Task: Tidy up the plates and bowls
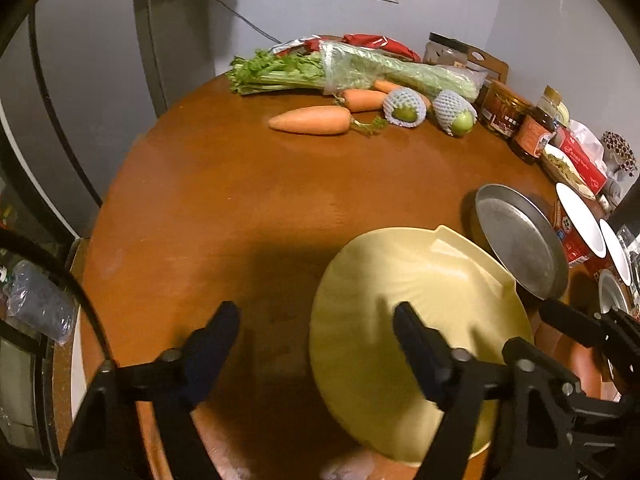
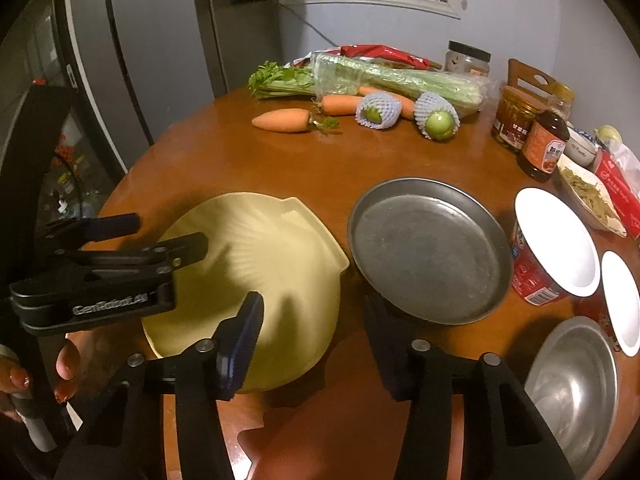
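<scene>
A yellow shell-shaped plate lies on the round wooden table, near its front edge; a grey metal plate sits just to its right, its rim lying over the yellow plate's notched corner in the left wrist view. The left gripper stands with jaws apart and nothing between the pads — its right finger hangs over the yellow plate's middle, its left finger over bare wood, clear of the plate's left rim. The right gripper is likewise unclenched and empty; its left finger lies over the yellow plate's right portion, its right finger at the metal plate's near rim; whether either finger touches cannot be told. To the right stand a red paper cup, a white bowl and a steel bowl; carrots and celery lie well apart at the far side.
</scene>
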A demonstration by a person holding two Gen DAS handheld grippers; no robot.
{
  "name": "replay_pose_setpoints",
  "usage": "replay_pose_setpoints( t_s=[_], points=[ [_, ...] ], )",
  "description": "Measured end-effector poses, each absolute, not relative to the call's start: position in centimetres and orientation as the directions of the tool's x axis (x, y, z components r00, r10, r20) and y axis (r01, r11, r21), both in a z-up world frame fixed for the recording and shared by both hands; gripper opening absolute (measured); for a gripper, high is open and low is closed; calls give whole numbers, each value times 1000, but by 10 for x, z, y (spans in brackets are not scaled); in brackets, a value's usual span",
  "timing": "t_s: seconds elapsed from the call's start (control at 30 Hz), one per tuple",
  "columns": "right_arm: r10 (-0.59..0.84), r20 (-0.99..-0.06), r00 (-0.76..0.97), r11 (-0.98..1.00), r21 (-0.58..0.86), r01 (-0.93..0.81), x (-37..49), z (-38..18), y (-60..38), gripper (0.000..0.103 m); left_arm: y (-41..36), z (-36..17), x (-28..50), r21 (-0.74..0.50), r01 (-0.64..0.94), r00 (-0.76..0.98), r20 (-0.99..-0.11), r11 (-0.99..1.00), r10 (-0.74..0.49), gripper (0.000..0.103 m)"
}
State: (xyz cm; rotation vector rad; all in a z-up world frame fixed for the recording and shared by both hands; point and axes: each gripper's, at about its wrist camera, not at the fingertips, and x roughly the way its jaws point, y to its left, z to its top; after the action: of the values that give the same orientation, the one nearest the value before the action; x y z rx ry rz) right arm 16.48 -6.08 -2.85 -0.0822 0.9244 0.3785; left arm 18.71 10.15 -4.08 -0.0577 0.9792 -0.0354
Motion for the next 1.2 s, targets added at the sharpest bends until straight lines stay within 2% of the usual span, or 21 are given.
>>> replay_pose_setpoints(
  t_s=[0.23,0.33,0.5,0.8,1.2],
  points=[
    [302,-798,521,921,103,-376,166,-30,-55,42,93,-50,195,-79,44,521,-849,996,-90,41],
    [324,-795,512,910,114,-399,164,-28,-49,41,91,-49,191,-81,62,525,-845,995,-101,35],
    [372,-791,485,879,133,-457,159,-25,-32,40,97,-50,188,-77,52,522,-848,996,-93,33],
    [294,-800,523,927,106,-360,173,-24,-67,40,101,-49,184,-97,39,521,-847,995,-103,33],
    [327,-823,465,905,133,-403,182,-37,-57,37,98,-49,183,-108,49,518,-847,993,-118,32]
  ],
)
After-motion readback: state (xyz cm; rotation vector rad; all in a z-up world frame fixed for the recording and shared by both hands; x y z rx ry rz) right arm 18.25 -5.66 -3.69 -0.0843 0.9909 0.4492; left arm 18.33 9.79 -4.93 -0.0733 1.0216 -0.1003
